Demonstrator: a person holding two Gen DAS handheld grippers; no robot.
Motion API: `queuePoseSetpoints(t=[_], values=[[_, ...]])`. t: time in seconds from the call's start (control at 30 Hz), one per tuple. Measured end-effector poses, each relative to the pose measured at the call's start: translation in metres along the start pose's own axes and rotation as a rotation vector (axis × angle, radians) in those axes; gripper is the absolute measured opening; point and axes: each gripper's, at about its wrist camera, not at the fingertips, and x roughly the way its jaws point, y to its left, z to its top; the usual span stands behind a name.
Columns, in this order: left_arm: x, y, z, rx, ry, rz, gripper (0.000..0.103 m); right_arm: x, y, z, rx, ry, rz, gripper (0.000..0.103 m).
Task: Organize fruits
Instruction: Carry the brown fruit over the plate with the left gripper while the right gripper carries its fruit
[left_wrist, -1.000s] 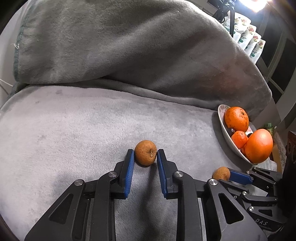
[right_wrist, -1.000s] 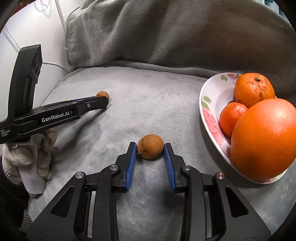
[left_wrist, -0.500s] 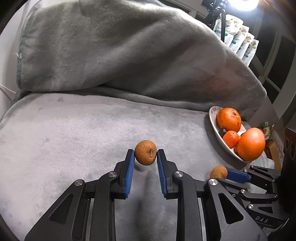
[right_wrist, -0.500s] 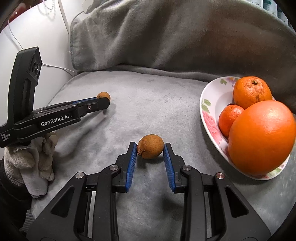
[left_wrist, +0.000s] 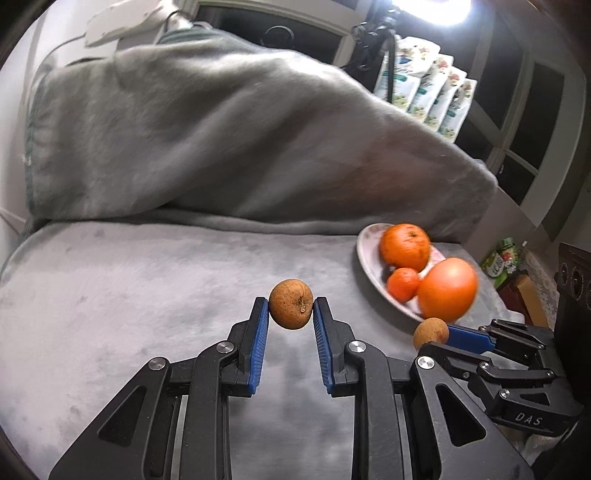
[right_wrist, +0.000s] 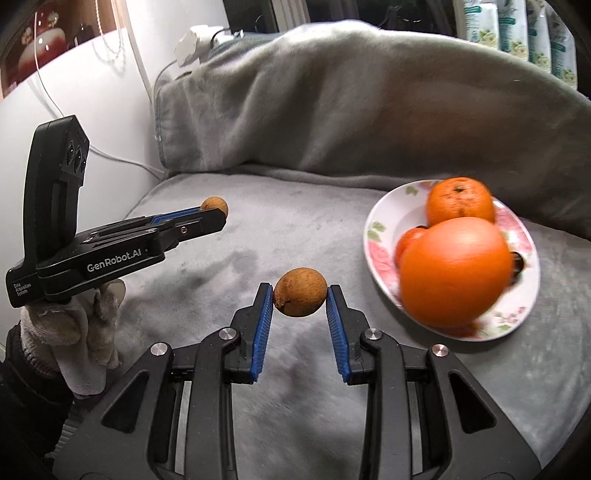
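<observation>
Fruit sits in both of my tools. My left gripper (left_wrist: 291, 308) pinches a small brown fruit (left_wrist: 291, 303) between its blue pads, jaws narrow around it, the fruit clear of the grey blanket (left_wrist: 129, 295) below. My right gripper (right_wrist: 300, 295) clamps a second brown fruit (right_wrist: 300, 291) the same way, also off the cloth. In the left wrist view, the flowered plate (left_wrist: 369, 266) lies at about two o'clock from the held fruit, carrying a large orange (left_wrist: 447, 290), a medium orange (left_wrist: 405, 246) and a small one (left_wrist: 402, 283). In the right wrist view, the same plate (right_wrist: 376, 236) sits at three o'clock, near the gripper. My gloved hand (right_wrist: 77, 332) grips the left tool's handle at nine o'clock. A bunched grey throw (right_wrist: 332, 103) rises behind at twelve o'clock.
</observation>
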Motion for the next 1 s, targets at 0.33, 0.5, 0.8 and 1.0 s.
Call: queuePoseSetpoints(t=[0.33, 0.5, 0.8, 1.0], values=[[-0.001, -0.042, 0.009, 0.051, -0.009, -0.078, 0.023, -0.035, -0.025, -0.001, 0.026, -0.066, -0.038, 0.031], [0.008, -0.058, 0.013, 0.069, 0.003, -0.107, 0.023, -0.051, -0.043, -0.002, 0.044, -0.093, -0.068, 0.031], [0.03, -0.078, 0.02, 0.096, 0.029, -0.126, 0.023, -0.068, -0.084, 0.002, 0.096, -0.123, -0.114, 0.031], [0.042, -0.084, 0.028, 0.108, 0.038, -0.124, 0.023, -0.067, -0.106, 0.012, 0.112, -0.131, -0.134, 0.031]])
